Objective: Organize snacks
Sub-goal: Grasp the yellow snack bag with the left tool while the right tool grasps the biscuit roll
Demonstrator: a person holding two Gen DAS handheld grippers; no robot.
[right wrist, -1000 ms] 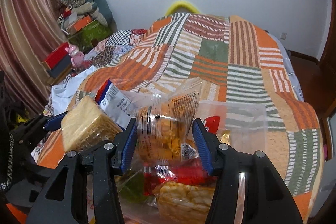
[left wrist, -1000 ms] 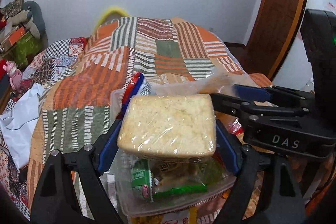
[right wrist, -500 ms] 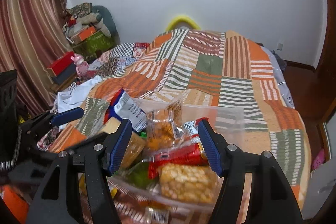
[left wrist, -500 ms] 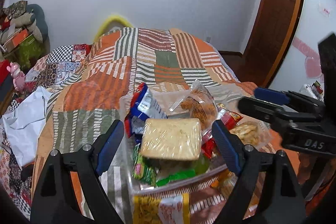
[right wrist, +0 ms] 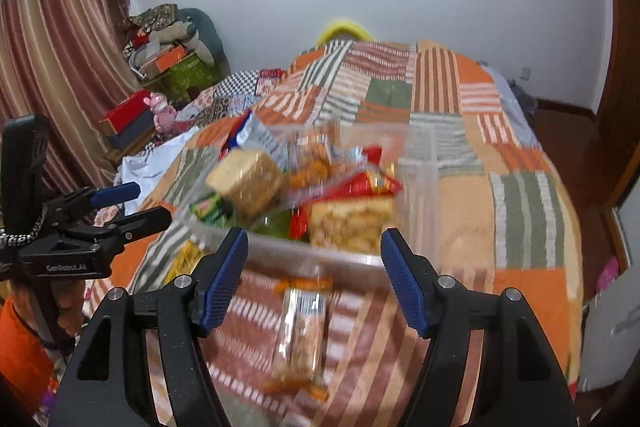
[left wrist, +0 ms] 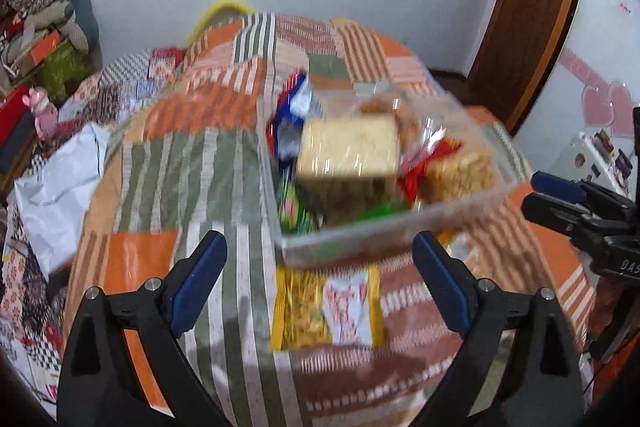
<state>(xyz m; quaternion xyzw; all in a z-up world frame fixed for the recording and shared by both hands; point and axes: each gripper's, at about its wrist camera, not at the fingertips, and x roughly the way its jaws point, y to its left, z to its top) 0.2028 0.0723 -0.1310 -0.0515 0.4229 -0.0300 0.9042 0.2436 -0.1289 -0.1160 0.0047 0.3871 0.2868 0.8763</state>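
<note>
Though blurred, the clear bin (left wrist: 400,227) brims with wrapped snacks; both grippers' jaws stand apart, empty.

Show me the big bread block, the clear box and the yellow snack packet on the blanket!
bread block (left wrist: 349,147), left wrist view, its top face
clear box (left wrist: 352,241), left wrist view, near wall
yellow snack packet (left wrist: 298,311), left wrist view, yellow left half

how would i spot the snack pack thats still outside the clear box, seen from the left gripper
On the patchwork bedspread, find the clear plastic box full of snacks. Just in front of its near wall lies one flat packet, alone on the cloth. Its yellow edges and red-and-white middle panel set it apart.
</note>
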